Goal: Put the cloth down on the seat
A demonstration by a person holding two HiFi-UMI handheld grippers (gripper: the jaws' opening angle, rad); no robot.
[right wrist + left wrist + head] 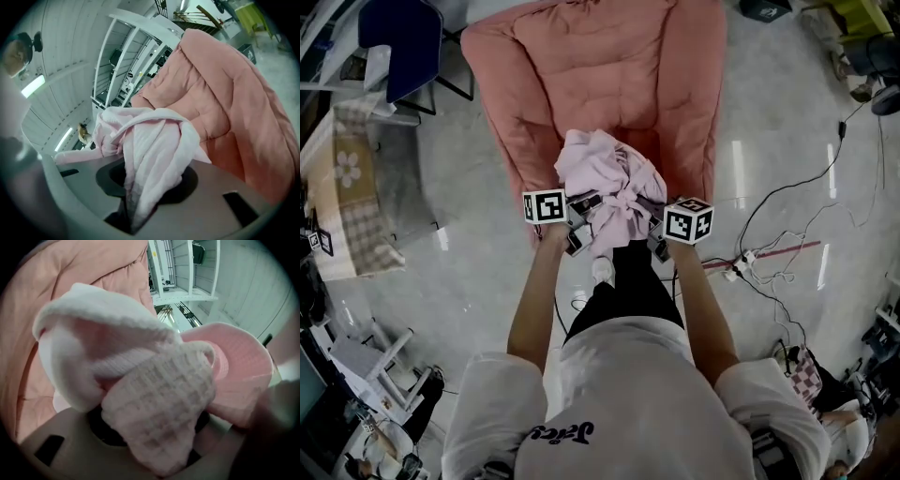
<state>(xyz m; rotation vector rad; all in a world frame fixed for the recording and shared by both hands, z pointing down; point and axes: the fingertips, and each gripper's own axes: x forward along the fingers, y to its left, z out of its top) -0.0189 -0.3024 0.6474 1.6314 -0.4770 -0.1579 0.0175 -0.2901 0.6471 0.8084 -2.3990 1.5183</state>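
A pale pink cloth (605, 173) hangs bunched in the air over the front edge of the salmon padded seat (609, 66). My left gripper (577, 223) is shut on the cloth's left side, where a waffle-textured fold (154, 399) fills the jaws. My right gripper (654, 234) is shut on the right side, with a twisted strand of the cloth (150, 154) running down between its jaws. Both grippers are side by side, close together, just short of the seat. The seat cushion (225, 93) rises behind the cloth. The fabric hides the fingertips.
A blue chair (403, 37) stands at the back left, and a low table with a checked cover (347, 187) is at the left. Cables and a power strip (745, 262) lie on the floor to the right. White shelving (183, 273) stands beyond the seat.
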